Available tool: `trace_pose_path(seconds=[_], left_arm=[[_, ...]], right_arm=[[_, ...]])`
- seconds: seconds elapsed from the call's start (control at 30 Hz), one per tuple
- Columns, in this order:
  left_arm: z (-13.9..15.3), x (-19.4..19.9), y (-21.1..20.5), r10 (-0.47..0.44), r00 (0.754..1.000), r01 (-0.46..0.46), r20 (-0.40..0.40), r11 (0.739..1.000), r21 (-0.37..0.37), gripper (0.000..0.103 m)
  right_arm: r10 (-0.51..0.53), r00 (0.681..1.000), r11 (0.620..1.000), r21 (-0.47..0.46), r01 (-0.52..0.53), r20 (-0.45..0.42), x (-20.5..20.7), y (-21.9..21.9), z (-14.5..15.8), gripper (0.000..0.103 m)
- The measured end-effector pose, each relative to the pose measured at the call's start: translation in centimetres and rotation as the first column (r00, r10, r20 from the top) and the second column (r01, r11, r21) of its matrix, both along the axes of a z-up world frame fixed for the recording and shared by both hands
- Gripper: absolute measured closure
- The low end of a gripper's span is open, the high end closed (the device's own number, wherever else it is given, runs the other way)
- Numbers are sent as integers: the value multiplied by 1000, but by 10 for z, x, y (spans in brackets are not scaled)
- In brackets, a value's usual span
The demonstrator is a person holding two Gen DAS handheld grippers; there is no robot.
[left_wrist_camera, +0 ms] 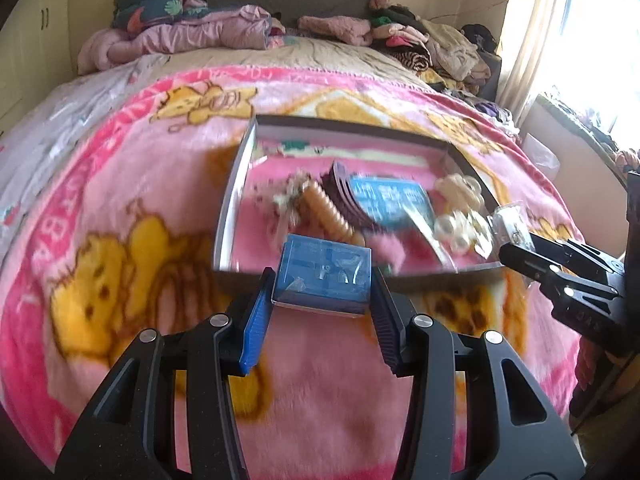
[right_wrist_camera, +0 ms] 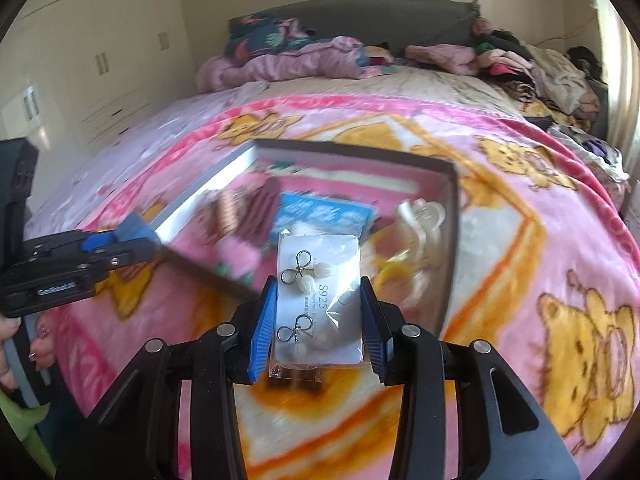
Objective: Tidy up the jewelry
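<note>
- Two grippers hold jewelry items over the near edge of a shallow tray on the bed.
- Between the blue fingers of the left gripper sits a small blue box, clamped by its two sides, just in front of the tray's near rim.
- The right gripper has its fingers closed on an earring card in a clear sleeve (marked S925), which carries two looped earrings with pale beads.
- Inside the tray lie a coiled amber hair tie, a dark comb-like clip, a blue printed packet and pale flower-shaped clips; blur hides finer detail.
- A pink cartoon-bear blanket covers the bed, with crumpled clothes piled by the grey headboard, cream wardrobes to the left and a bright curtained window to the right.
- Both grippers point toward the headboard, the left one low at the tray's left corner in the right view.
</note>
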State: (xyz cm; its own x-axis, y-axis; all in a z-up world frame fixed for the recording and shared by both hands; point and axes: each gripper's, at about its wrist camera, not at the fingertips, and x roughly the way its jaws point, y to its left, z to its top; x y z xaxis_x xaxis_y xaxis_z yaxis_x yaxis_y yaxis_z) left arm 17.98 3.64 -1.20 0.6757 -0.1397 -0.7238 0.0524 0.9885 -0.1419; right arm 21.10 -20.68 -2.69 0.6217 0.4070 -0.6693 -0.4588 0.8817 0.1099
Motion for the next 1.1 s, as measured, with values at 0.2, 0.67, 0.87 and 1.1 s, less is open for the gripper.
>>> trace_pose_path(seconds=[0.2, 0.67, 0.87, 1.1], left_arm=[[-4, 31, 1, 24, 1000, -24, 6, 1000, 6, 65], [-8, 34, -3, 22, 1000, -22, -4, 999, 37, 50], [5, 15, -4, 29, 999, -30, 14, 999, 34, 41], [14, -18, -4, 34, 999, -35, 24, 999, 32, 29]], right_arm=[[-58, 998, 998, -24, 58, -13, 32, -10, -10, 65], [-71, 996, 997, -22, 70, -49, 36, -10, -22, 47], [-62, 998, 998, -5, 62, -15, 8, -11, -5, 30], [-61, 998, 998, 4, 61, 20, -27, -13, 12, 13]])
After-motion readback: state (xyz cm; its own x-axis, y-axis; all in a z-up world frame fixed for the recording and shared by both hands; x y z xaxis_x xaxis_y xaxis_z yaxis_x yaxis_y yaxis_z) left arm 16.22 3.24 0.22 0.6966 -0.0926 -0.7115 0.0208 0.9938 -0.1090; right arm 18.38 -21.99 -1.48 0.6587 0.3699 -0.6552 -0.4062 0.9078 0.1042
